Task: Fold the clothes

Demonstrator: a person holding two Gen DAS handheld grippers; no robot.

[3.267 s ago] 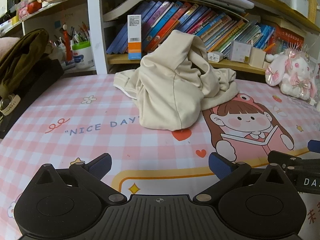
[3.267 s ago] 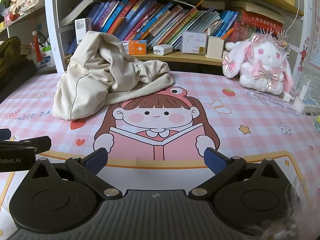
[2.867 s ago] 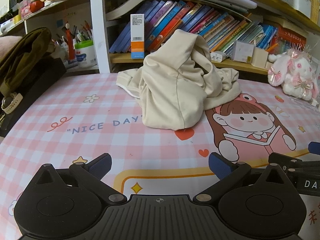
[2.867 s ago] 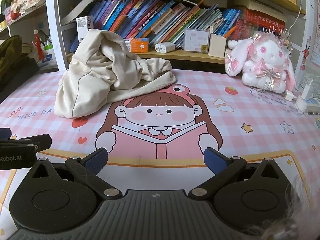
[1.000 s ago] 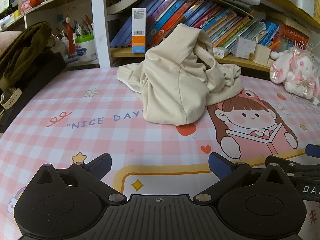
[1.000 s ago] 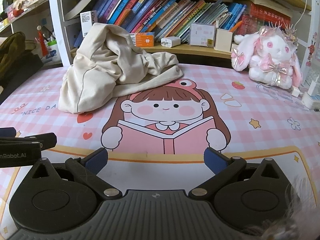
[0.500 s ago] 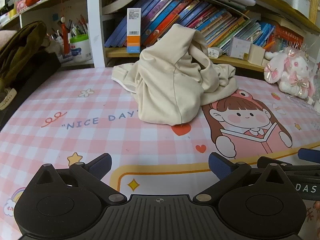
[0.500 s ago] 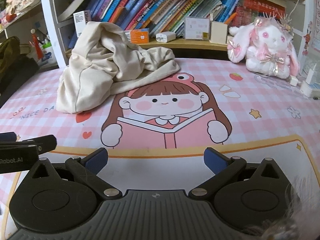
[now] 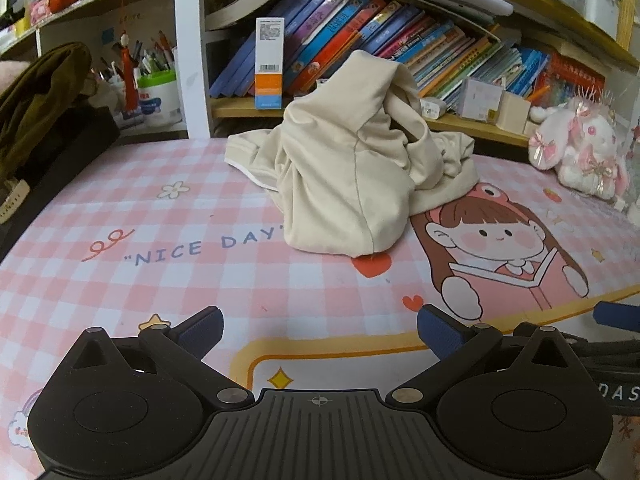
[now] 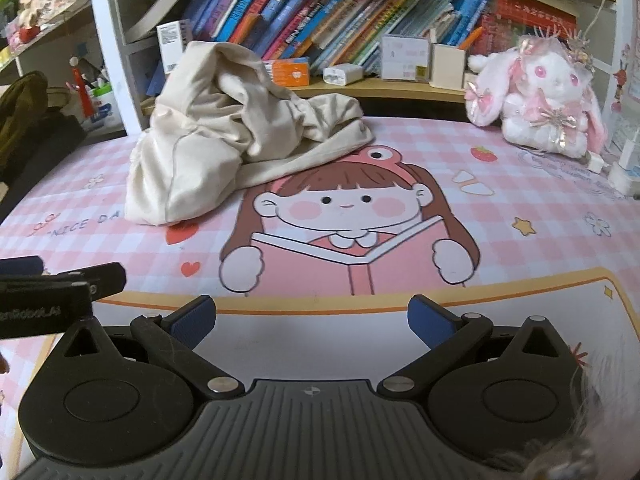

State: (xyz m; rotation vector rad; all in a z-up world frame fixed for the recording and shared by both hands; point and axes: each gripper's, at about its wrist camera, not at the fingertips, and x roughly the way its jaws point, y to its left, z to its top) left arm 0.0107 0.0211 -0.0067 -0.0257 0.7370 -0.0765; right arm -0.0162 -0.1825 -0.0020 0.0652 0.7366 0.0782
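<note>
Pink checked desk mat [image 9: 120, 280] carries the crumpled beige garment [image 9: 344, 184] well ahead of both wide-open, empty grippers, left gripper [image 9: 318, 330] nearer than right gripper [image 10: 312, 320].

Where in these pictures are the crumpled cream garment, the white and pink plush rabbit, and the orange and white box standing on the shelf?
Crumpled cream garment [image 9: 344, 184]: left wrist view, on its front panel beside the seam.
White and pink plush rabbit [image 10: 540, 100]: right wrist view, on its chest below the face.
Orange and white box [image 9: 269, 62]: left wrist view, on its front face.

garment [image 9: 344, 184]: soft matt cream cloth | mat [image 9: 160, 280]: smooth printed | bunny [image 10: 536, 92]: plush
</note>
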